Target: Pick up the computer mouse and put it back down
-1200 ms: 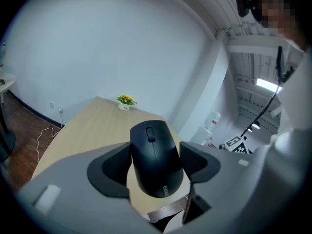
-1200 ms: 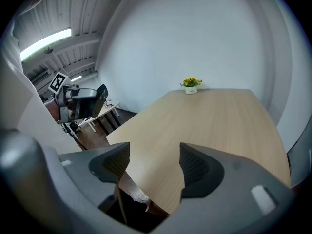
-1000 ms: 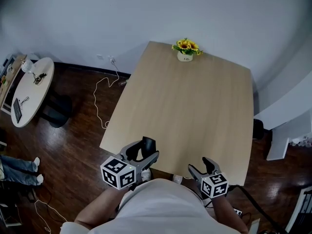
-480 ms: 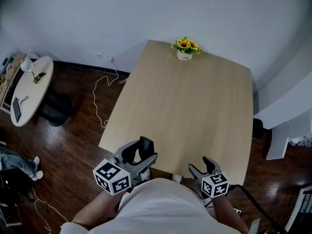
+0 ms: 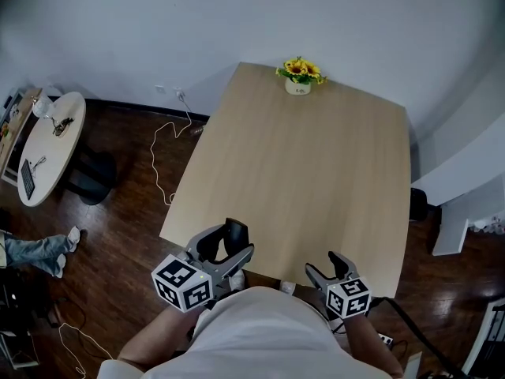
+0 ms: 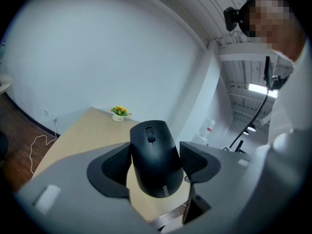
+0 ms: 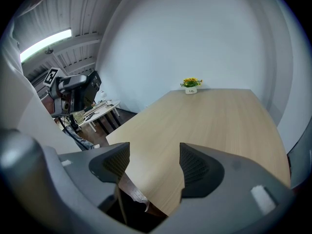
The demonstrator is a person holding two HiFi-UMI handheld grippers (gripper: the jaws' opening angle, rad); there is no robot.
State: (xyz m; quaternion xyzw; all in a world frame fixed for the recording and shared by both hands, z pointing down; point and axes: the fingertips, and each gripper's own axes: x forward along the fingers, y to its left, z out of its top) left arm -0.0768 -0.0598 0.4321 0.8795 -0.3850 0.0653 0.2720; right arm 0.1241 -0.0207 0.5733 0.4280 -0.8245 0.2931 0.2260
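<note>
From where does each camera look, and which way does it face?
Head view: on the person's head, facing steeply down at the table; white shirt, left gripper and right gripper show.
Left gripper view: on the left gripper, facing along its jaws, shut on the mouse, over the table; white shirt at right.
Right gripper view: on the right gripper, facing across the table between its open, empty jaws.
Shared: all three show the table and the flower pot at its far end.
</note>
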